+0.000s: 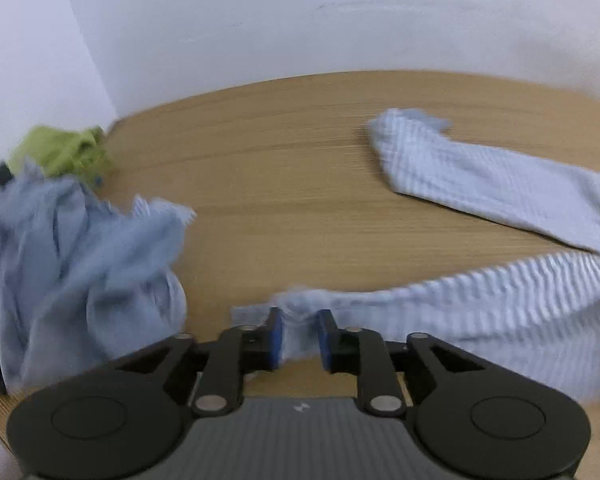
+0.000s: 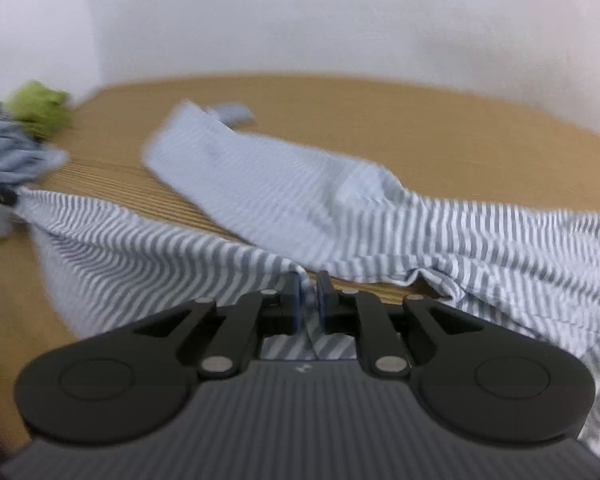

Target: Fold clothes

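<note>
Both tongs (image 1: pixel 299 334) (image 2: pixel 310 294) clamped on striped shirt (image 2: pixel 140 248)

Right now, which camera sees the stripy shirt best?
The right wrist view: the stripy shirt spreads across the table with its long sleeve. The left wrist view shows only a blurred part at the right, with an edge between its gripper's fingers.

A light wooden table (image 1: pixel 300 184) stands against plain white walls (image 1: pixel 260 20)

The striped shirt (image 2: pixel 440 236) lies crumpled across the wooden table, one sleeve (image 1: pixel 480 176) stretched out, its hem lifted.
</note>
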`<state>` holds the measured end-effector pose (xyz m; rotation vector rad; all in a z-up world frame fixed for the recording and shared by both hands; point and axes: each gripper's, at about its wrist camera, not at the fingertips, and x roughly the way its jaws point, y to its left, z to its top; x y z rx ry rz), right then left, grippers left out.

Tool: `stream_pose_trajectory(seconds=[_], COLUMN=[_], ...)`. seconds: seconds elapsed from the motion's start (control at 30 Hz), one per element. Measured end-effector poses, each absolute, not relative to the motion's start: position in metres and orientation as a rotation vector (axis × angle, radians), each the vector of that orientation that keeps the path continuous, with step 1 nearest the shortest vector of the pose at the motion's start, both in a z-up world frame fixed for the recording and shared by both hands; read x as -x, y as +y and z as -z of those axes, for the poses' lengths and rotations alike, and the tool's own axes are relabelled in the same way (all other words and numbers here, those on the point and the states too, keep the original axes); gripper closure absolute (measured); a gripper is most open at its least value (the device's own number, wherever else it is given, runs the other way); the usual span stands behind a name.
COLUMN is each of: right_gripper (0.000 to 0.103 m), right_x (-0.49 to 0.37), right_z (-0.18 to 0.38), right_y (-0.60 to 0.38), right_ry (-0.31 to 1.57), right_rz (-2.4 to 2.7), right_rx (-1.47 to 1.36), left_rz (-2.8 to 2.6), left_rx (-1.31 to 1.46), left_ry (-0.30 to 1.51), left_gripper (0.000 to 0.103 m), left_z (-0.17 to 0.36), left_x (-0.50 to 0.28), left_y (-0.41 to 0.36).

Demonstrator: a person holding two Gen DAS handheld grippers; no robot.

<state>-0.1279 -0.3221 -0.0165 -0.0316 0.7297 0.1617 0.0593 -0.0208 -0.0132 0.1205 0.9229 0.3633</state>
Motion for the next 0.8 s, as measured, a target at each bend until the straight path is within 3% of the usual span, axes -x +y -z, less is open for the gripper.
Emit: stream_pose_trajectory(seconds=[0.07,0.13,0.2,0.27,0.4,0.53,0.8], right_gripper=[0.084,0.083,0.067,0.055,0.043,0.043,0.043], right_x=[0.107,0.108,0.123,0.138,0.173,0.186,0.188], right_z=[0.027,0.023,0.015,0.008,0.001,0.013,0.036], right_y=[-0.321,-0.319,-0.315,-0.31,-0.293,-0.267,-0.215], right_ry=[0.782,0.752,0.697,0.652,0.617,0.688,0.738], right_rz=[-0.082,-0.032,-0.031,-0.035,-0.175,-0.411,-0.546], right_rx=[0.027,0.005,0.031,0.082,0.217,0.249,0.321], left_rz=[-0.414,-0.432,-0.432,-0.435,-0.425,-0.375,-0.25], left_rx=[-0.133,-0.119,-0.119,-0.112,-0.089,-0.158,-0.228], left_ry=[0.928,0.898,0.875,0.884,0.943,0.983,0.9], left_gripper=[0.065,0.05,0.041,0.041,0.041,0.041,0.043], left_z=[0.01,0.0,-0.005,-0.006,0.01,0.035,0.053], left_x=[-0.079,-0.081,-0.073,-0.061,-0.025,-0.003,-0.023], left_y=[-0.021,-0.02,-0.018,-0.011,0.003,0.005,0.001])
